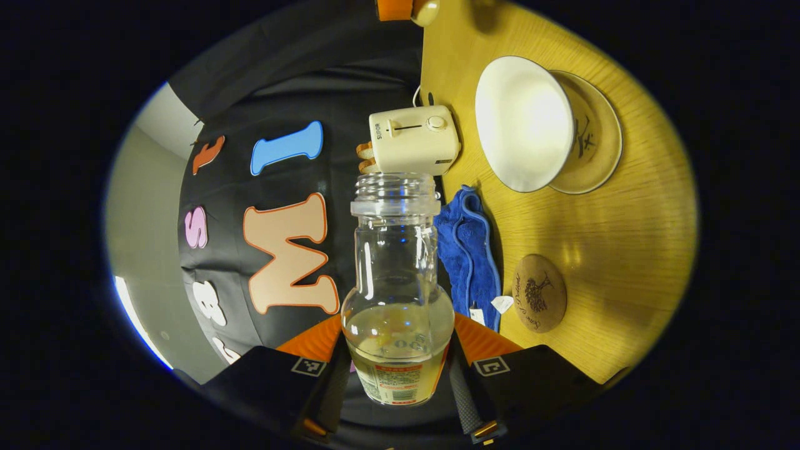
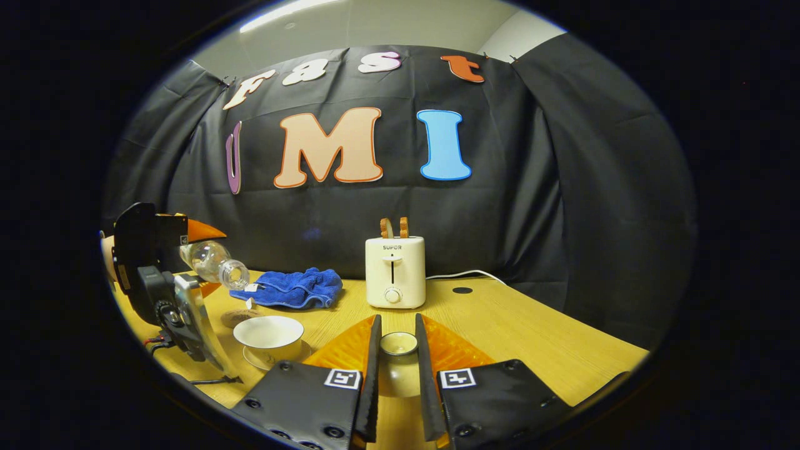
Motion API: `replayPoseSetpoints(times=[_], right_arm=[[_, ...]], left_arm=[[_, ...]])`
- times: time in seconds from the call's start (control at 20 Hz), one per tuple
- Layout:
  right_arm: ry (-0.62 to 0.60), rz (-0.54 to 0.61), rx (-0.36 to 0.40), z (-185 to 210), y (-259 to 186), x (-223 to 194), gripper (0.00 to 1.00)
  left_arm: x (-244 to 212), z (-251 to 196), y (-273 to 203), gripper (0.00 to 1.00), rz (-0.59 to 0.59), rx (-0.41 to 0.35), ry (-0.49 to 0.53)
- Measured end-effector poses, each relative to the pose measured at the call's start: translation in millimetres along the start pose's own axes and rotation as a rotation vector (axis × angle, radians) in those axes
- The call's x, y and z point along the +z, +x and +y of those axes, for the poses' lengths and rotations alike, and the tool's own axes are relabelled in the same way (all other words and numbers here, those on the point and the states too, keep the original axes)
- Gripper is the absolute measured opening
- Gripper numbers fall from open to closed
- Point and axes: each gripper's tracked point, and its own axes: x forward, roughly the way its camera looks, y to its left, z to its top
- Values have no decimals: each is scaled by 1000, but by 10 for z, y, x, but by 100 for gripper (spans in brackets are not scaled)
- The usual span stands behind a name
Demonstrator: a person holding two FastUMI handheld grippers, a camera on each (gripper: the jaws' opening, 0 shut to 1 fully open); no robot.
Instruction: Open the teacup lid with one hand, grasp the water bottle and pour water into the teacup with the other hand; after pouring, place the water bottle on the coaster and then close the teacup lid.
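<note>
A clear lidless water bottle (image 1: 397, 294) with a little liquid in its base is clamped in my left gripper (image 1: 398, 359). In the right gripper view the bottle (image 2: 212, 261) leans with its mouth down and to the right, up and to the left of the white teacup (image 2: 269, 332). No stream of water shows. The open teacup (image 1: 522, 122) sits on its saucer (image 1: 594, 140). A round wooden coaster (image 1: 539, 292) lies near the cup, and the coaster (image 2: 235, 317) is just behind it. My right gripper (image 2: 398, 325) is shut on the cream teacup lid (image 2: 398, 347), held above the table.
A cream toaster (image 2: 395, 272) with bread in its slots stands at the back of the wooden table (image 2: 512, 331). A crumpled blue cloth (image 2: 294, 287) lies left of it. A white cable (image 2: 462, 274) trails behind the toaster. The left gripper's body (image 2: 165, 281) hangs above the table's left edge.
</note>
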Motion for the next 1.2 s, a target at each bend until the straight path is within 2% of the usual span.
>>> replayPoseSetpoints(times=[1.2], right_arm=[[-1,-1,-5,-10,4,5,31]], left_arm=[[115,307,-19,70,-17,23,254]])
